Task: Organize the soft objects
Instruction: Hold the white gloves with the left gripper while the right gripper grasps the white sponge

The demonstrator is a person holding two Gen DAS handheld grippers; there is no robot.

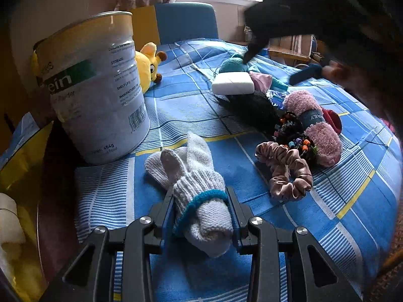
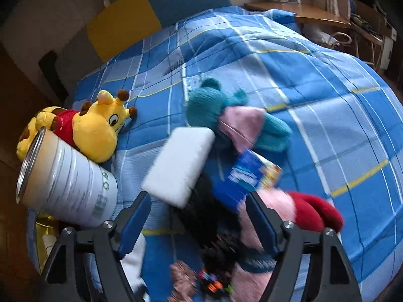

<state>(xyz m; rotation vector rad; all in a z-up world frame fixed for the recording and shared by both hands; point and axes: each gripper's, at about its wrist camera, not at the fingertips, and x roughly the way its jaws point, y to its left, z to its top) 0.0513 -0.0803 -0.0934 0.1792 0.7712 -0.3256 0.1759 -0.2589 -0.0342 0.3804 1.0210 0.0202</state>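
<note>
Left claw (image 1: 201, 214) is clamped on a rolled white sock (image 1: 199, 196), long axis running away toward the open tin (image 1: 95, 88) at far left. Right claw (image 2: 199, 216) gapes empty over the pile; white sponge (image 2: 180, 166) lies just beyond it.

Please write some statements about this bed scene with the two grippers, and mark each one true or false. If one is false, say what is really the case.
1. The left gripper is shut on a white knitted glove. True.
2. The right gripper holds the white sponge. False: its jaws stand open and the sponge lies beyond them, ungripped.
3. The tin can stands upright on the blue checked blanket. True.
4. The yellow giraffe toy lies inside the can. False: it lies on the blanket behind the can.
5. A brownish-pink scrunchie lies next to the pink fluffy sock. True.
</note>
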